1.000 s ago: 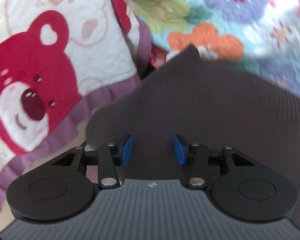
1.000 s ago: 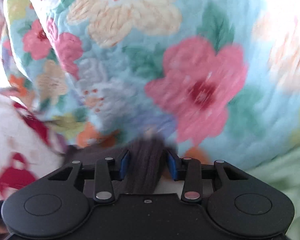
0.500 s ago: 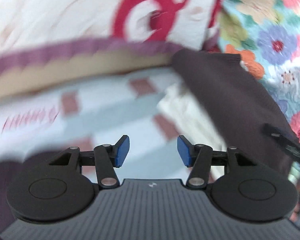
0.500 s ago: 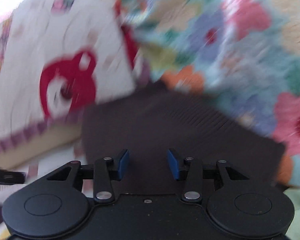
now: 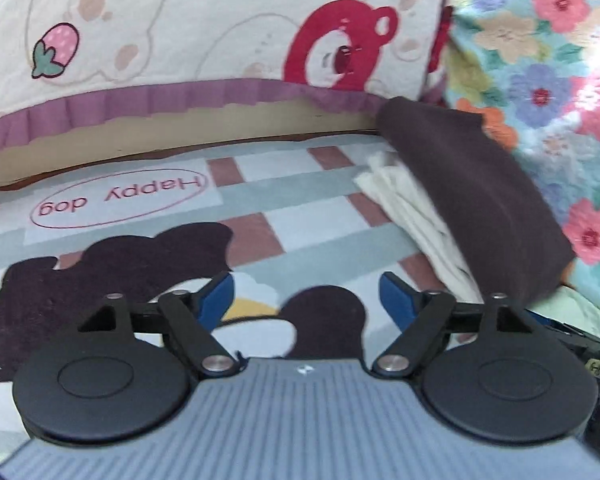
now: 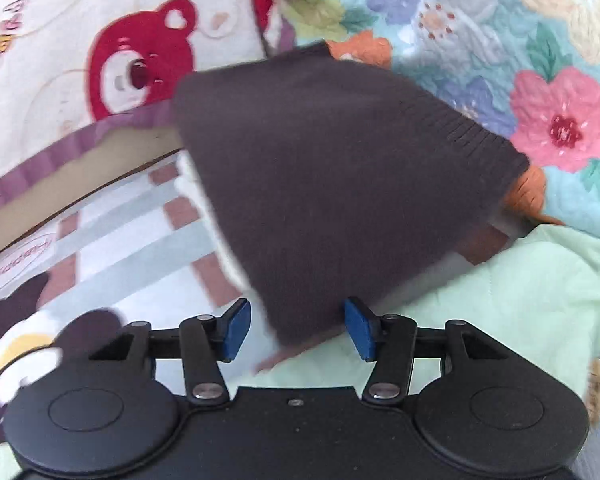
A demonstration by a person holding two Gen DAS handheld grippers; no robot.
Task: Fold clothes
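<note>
Brown knit (image 6: 340, 168) folded, tip between right tool (image 6: 296, 330) spread pads, untouched.

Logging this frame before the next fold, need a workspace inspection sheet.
Surface: checked mat printed "Happy dog".
Job's things: dark knit lies folded on a white garment.
Clutter: nothing seen.
Grippers: left gripper open, nothing between the pads, jaws have just been opening; right gripper open, knit's near corner between the pads but not pinched, jaws have just been opening.
Cables: nothing seen.
Surroundings: bear pillow, floral quilt, green cloth.
</note>
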